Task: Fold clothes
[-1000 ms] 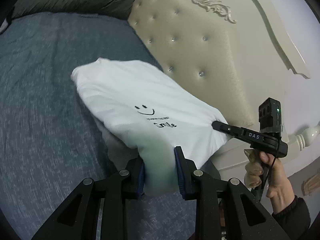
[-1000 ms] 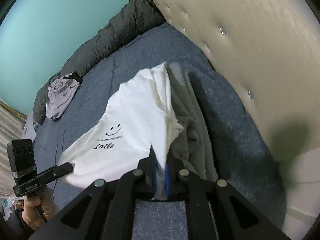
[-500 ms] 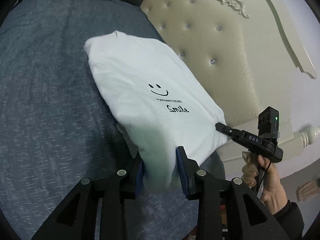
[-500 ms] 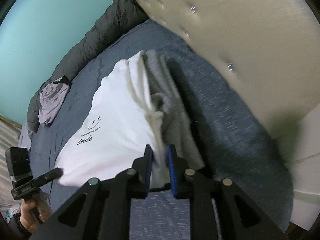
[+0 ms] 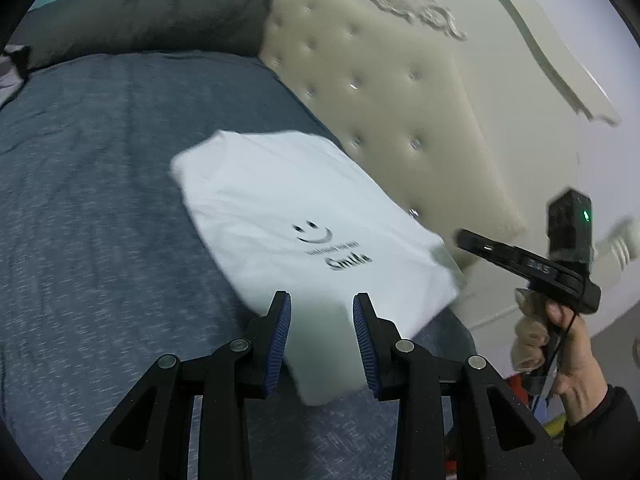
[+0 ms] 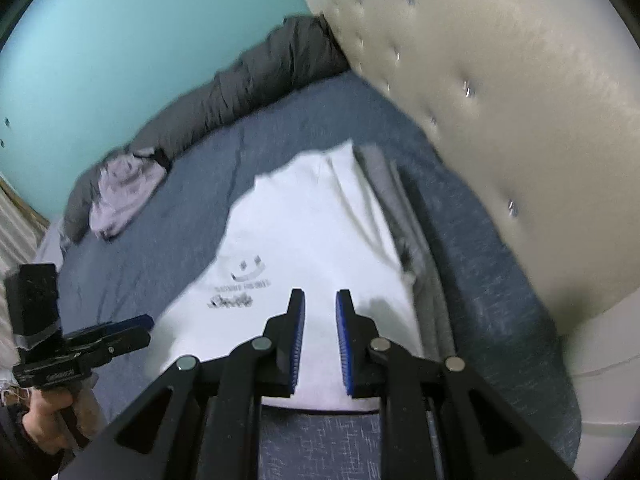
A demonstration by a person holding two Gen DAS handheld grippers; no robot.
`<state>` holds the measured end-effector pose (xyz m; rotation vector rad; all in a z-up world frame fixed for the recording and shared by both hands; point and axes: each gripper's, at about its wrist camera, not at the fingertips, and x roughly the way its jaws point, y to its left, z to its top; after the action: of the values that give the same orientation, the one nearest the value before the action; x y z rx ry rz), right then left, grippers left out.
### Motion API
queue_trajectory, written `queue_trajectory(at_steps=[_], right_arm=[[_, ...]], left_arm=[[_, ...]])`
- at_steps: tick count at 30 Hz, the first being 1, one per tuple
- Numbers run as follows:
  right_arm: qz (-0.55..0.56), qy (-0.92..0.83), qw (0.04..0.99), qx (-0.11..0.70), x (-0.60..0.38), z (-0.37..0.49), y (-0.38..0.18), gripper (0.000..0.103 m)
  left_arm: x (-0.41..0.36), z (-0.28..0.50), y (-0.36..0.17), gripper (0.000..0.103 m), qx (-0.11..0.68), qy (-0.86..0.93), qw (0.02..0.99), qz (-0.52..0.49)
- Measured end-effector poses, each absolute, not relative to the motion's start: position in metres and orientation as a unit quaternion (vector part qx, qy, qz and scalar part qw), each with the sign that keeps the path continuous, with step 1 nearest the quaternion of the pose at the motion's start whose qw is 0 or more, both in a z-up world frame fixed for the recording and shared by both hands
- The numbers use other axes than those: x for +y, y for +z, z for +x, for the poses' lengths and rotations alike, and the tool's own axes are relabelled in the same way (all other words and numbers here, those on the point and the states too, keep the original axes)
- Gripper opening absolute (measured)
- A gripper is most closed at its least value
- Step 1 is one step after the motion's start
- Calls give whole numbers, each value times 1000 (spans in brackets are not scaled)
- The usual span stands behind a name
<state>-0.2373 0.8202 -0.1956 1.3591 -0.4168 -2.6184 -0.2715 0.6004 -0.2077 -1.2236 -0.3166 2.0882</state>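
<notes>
A folded white T-shirt (image 5: 280,200) with a smiley and "Smile" print lies flat on the blue bed (image 5: 100,200), on top of a folded grey garment (image 6: 408,220). My left gripper (image 5: 321,298) is open, and the shirt's near corner lies loosely between its blue pads. My right gripper (image 6: 320,292) is also open, hovering over the shirt's (image 6: 320,220) near edge with no cloth pinched. In the left wrist view the right gripper (image 5: 460,236) is held by a hand just off the shirt's right corner. In the right wrist view the left gripper (image 6: 146,326) sits at the shirt's left corner.
A cream tufted headboard (image 5: 400,100) runs close along the shirt's far side. A dark rolled duvet (image 5: 140,12) lies along the far edge of the bed, with a lilac garment (image 6: 124,188) heaped beside it. A teal wall (image 6: 120,40) stands behind.
Both grippers held pinched folds of the shirt before. Their jaws have now widened, the cloth has dropped flat onto the grey garment, and the right gripper has drawn back from the corner.
</notes>
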Motion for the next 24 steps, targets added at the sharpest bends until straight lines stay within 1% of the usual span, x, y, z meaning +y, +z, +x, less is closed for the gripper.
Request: queue_trajectory(at_steps=[2, 6, 7, 10, 16, 22, 24], right_arm=[[469, -870, 66, -137, 820, -240, -213, 15], [470, -868, 48, -154, 834, -234, -237, 2], [469, -868, 45, -159, 837, -232, -242, 0], [466, -867, 36, -173, 847, -226, -257, 0], [453, -873, 24, -180, 848, -218, -268, 0], [447, -874, 11, -190, 850, -212, -273, 0], [438, -878, 7, -194, 851, -209, -267, 0]], left_arm=[[608, -269, -219, 35, -115, 799, 344, -480], [614, -263, -238, 35, -96, 795, 342, -491], [616, -261, -241, 35, -94, 795, 343, -491], [618, -258, -248, 35, -93, 795, 345, -491], [624, -259, -256, 35, -82, 798, 342, -489], [625, -252, -255, 35, -68, 802, 342, -485], [626, -251, -254, 35, -65, 803, 341, -484]])
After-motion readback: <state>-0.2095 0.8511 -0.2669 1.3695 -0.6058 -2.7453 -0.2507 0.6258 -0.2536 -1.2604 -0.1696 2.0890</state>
